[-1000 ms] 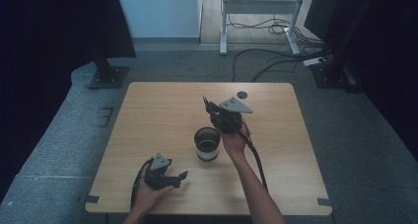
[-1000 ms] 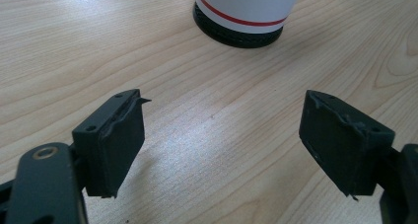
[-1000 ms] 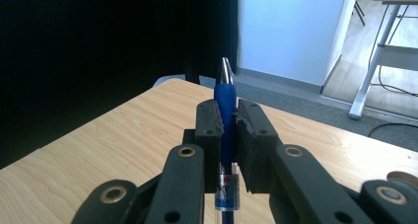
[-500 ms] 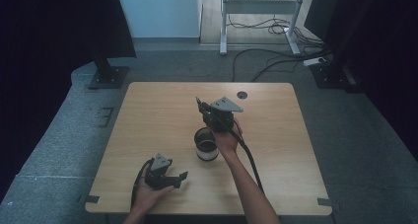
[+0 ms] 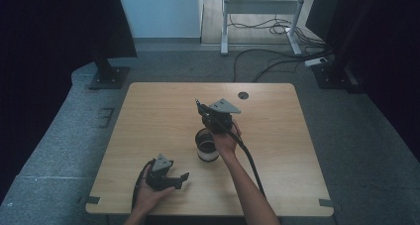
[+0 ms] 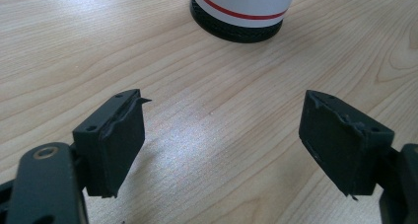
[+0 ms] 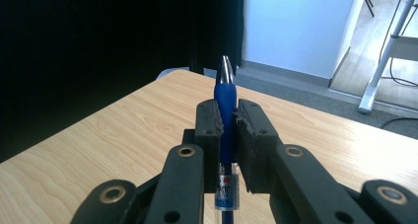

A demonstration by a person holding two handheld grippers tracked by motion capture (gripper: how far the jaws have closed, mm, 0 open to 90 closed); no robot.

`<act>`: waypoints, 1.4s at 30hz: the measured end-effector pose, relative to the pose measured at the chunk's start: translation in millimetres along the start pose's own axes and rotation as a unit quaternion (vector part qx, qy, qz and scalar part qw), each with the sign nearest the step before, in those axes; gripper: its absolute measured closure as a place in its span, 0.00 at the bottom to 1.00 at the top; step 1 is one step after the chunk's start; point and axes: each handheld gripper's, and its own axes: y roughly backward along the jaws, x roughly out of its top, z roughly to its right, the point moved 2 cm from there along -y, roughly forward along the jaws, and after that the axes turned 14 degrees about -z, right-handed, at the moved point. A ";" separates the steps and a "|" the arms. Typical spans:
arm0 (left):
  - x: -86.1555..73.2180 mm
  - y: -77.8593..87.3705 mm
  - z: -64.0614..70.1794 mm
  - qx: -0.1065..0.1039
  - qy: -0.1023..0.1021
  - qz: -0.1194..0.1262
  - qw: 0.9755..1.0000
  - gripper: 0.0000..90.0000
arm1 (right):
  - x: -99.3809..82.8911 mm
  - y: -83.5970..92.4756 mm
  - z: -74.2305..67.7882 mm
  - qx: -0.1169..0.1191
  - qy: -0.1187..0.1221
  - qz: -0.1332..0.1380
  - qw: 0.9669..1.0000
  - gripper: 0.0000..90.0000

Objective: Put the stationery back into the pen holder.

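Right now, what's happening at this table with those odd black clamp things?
A person holds a two-jaw gripper in each hand. The right gripper is clamped on a blue pen, tip pointing away, held above a cup with a red stripe that stands on the wooden table. The left gripper rests open near the table's front edge, holding nothing.

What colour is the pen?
Blue, with a silver tip; the pen shows best in the right gripper view.

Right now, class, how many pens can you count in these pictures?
1. The blue pen is clamped between the right gripper jaws, tip pointing away, above the cup. Others may be hidden inside the cup.
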 end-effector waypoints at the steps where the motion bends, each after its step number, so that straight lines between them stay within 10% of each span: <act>1: -0.1 -0.2 0.0 0.000 0.000 -0.001 1.000 0.20 | -1.0 -0.2 0.8 -0.001 0.000 0.000 1.000 0.87; 42: -0.9 -8.6 4.4 -0.002 -0.010 -0.020 1.000 0.20 | -50.9 -1.1 8.7 -0.005 -0.003 -0.018 1.000 0.86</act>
